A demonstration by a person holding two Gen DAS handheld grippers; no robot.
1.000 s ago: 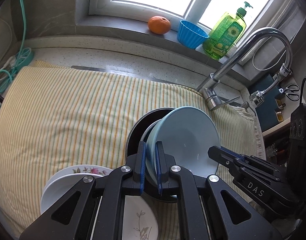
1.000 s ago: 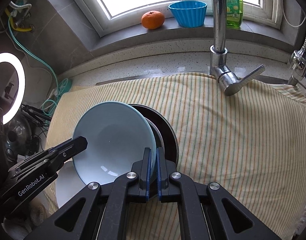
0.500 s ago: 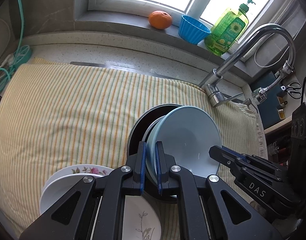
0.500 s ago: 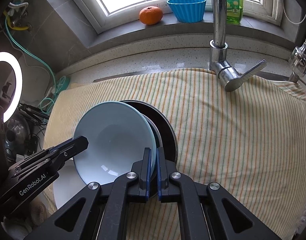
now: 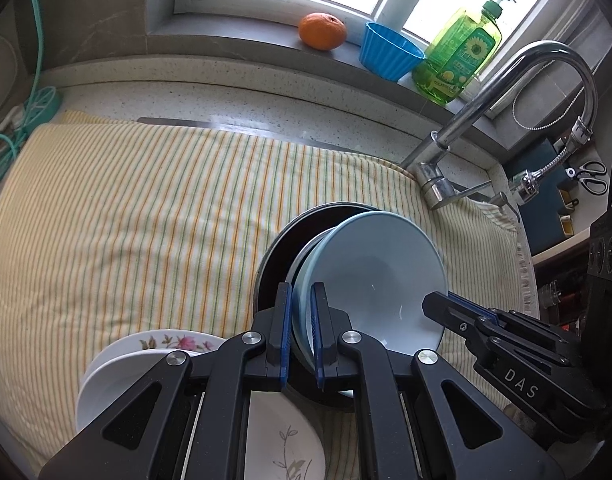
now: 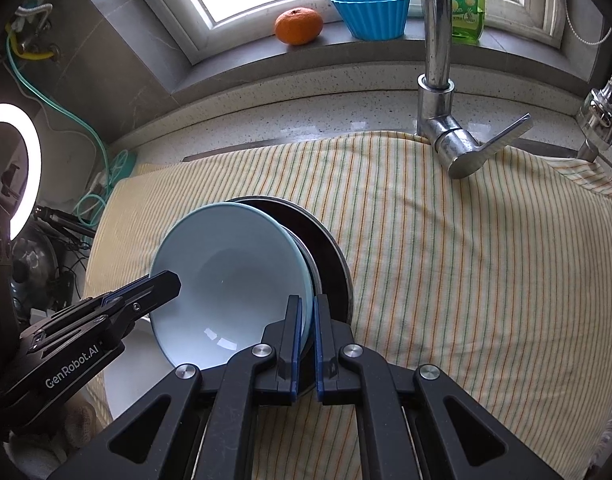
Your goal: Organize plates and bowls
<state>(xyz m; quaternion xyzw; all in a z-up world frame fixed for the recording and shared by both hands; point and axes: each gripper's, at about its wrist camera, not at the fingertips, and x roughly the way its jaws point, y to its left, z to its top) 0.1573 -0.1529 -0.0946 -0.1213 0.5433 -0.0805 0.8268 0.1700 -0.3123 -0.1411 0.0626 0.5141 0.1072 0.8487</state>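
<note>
Striped cloth (image 5: 145,216) under all — pale blue bowl (image 5: 378,280) sits tilted in the dark bowl (image 5: 281,248). Left gripper (image 5: 301,320) and right gripper (image 6: 303,332) each pinch opposite rims.

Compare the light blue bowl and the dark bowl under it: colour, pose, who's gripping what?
The light blue bowl is pale and glossy; the dark bowl is almost black with a metallic rim. The light blue bowl sits tilted, clamped at opposite rims by the left hand-held gripper and right hand-held gripper; the dark bowl lies flat on the striped cloth, ungripped. The light blue bowl is fully visible; the dark bowl is mostly covered. Both are round.
</note>
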